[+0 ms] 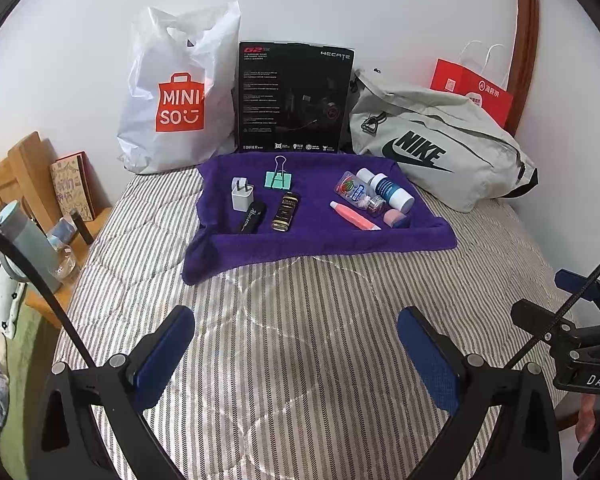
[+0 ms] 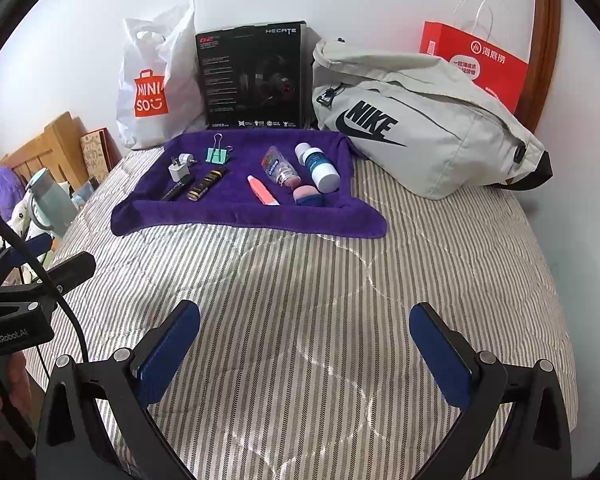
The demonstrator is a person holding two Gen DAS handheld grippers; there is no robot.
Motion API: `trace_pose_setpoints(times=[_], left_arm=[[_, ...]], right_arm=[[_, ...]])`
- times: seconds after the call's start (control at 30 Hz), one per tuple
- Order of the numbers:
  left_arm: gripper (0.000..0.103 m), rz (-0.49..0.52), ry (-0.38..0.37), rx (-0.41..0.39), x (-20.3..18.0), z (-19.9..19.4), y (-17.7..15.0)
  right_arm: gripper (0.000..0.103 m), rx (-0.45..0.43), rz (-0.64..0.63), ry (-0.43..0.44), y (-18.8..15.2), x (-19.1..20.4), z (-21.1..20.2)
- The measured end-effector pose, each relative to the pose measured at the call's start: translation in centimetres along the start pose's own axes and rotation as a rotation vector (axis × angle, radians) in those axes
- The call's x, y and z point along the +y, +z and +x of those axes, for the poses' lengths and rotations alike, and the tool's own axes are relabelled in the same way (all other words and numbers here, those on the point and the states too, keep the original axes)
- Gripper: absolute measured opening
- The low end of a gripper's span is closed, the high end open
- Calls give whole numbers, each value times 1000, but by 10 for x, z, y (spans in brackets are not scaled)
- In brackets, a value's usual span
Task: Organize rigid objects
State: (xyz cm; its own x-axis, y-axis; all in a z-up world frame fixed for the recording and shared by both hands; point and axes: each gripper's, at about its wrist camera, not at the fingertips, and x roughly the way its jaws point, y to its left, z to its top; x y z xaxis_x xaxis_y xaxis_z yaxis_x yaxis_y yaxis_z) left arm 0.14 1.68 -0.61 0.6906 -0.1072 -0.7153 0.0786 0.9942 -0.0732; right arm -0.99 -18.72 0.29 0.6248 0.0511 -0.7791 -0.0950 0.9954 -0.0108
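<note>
a striped bed (image 1: 300, 340) is filling the frame, with a purple towel (image 1: 320, 236) at upper centre carrying two clusters: charger, clip and tubes left, bottles right. both the left gripper (image 1: 296, 344) and right gripper (image 2: 304, 344) are hovering low with fingers spread, holding nothing; this is fitting either sorted or awaiting sorting.

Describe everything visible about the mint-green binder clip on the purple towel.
The mint-green binder clip is a small metal clip with a green body and two silver wire handles, one raised toward the wall, the other lying to the side, as the right wrist view shows. It is empty, clamping nothing, and rests on the purple towel near its back edge, right of the white charger plug, apparently not touching it.
</note>
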Motion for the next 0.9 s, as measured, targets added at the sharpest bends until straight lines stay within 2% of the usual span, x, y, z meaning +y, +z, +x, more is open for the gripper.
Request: trace_pose_setpoints(times=[0.77,0.9], left_arm=[[103,-5,12,5,-2,-2,1],[103,5,-5,-8,-4,-5,1]], right_arm=[[103,-5,4,-4,-1,-3,-1],[103,-5,-1,-6,-2,-3,-1]])
